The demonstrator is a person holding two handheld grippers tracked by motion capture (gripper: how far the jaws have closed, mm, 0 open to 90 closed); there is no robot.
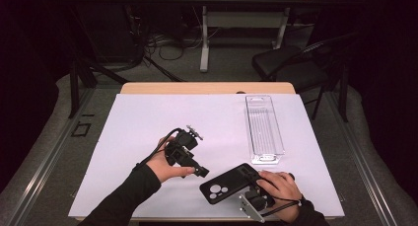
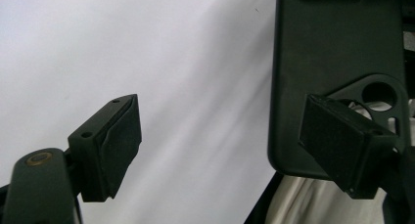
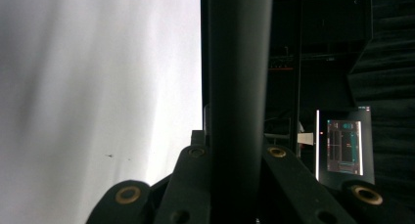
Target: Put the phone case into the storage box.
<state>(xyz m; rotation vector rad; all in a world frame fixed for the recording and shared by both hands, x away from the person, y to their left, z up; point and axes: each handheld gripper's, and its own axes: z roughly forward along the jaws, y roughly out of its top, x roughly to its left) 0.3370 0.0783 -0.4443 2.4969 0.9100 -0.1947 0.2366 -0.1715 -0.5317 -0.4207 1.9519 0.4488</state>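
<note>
The white-covered worktop (image 1: 148, 122) carries a clear tray (image 1: 264, 130) at its far right. Nearer the person than that tray, and to its left, the right tongs (image 1: 246, 186) are clamped on the edge of a black phone case (image 1: 229, 184), holding it with its camera cut-outs upward. Left of the tray, the left tongs (image 1: 197, 169) stand apart, empty, pointing at the case. This looks like a handover or two-handed grip being set up: next, the left tongs would need to straddle the case's near edge squarely before closing.
</note>
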